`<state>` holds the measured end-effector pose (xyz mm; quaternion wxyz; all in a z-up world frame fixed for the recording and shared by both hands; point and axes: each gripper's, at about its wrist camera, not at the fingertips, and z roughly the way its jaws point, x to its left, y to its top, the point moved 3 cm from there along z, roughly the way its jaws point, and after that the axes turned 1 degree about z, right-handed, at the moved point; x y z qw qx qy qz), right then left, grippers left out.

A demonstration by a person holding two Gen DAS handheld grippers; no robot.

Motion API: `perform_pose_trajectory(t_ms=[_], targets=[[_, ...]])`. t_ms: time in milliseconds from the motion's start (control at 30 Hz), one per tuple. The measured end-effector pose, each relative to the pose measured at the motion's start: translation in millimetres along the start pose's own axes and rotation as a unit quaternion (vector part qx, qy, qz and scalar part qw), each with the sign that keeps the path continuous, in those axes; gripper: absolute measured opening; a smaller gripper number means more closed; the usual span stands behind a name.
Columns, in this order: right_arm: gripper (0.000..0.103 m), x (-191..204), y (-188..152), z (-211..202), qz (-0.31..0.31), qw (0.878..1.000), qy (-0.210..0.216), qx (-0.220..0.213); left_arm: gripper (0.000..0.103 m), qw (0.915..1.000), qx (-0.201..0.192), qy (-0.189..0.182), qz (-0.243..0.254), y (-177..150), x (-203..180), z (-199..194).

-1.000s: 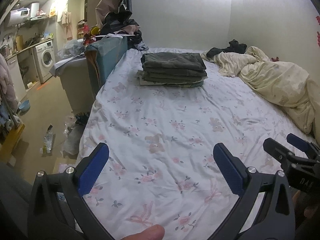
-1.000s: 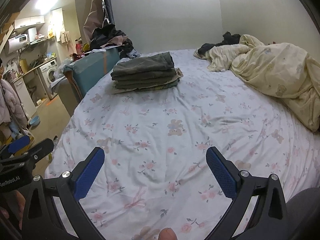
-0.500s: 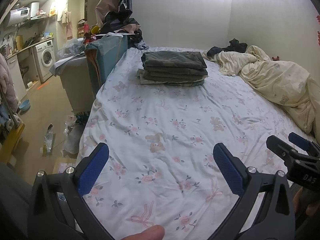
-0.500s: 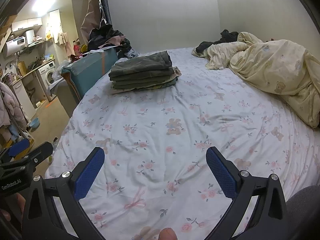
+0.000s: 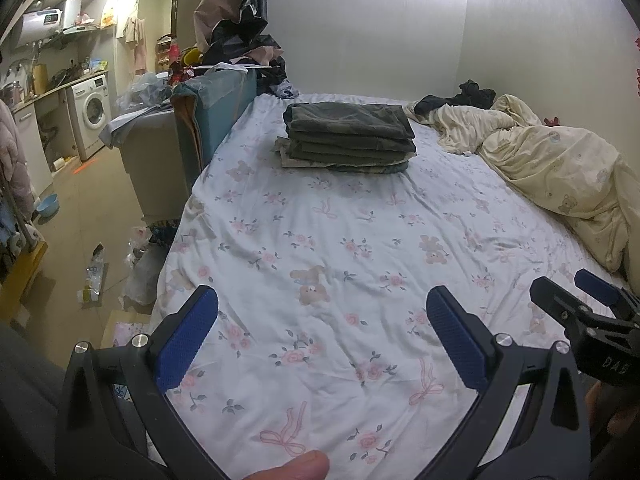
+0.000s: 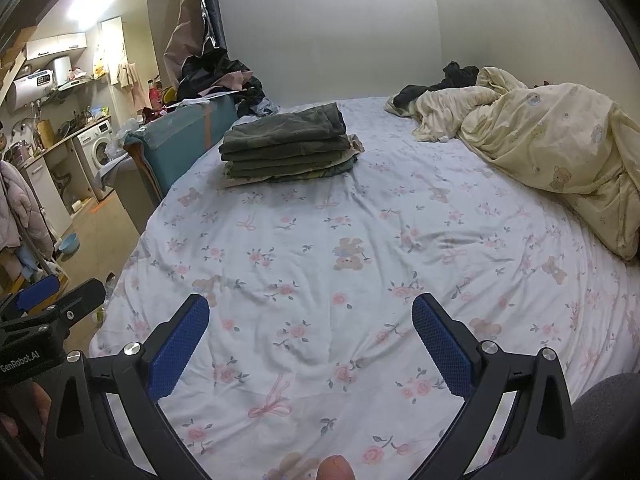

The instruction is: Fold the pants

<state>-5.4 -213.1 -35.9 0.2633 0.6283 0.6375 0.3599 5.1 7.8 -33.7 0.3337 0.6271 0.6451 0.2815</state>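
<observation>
Left wrist: folded pants stack [image 5: 349,136], far bed [image 5: 320,264].

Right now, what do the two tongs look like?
Both the left tongs and the right tongs are black forked frames with silver screws and blue textured pads. White lettering marks each body, partly readable: "GenRobot.AI" on the left.

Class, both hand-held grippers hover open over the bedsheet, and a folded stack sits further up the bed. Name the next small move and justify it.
Probably swing away to fetch another pair. The left hand-held gripper and right hand-held gripper are open and hold nothing, the stack of folded pants looks finished, and no unfolded pants lie on the bedsheet between them.
</observation>
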Motion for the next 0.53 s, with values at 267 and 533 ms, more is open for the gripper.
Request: perform_pose_trajectory(t_ms=[267,533], targets=[[0.103,-0.7,0.8,0.1,0.001,1.0,0.005,0.001,0.103,1.0,0.002,-0.002,0.003,1.4,-0.2,-1.0],[0.103,-0.7,1.1,0.3,-0.001,1.0,0.005,0.001,0.103,1.0,0.004,-0.004,-0.001,-0.1,0.1,-0.1]])
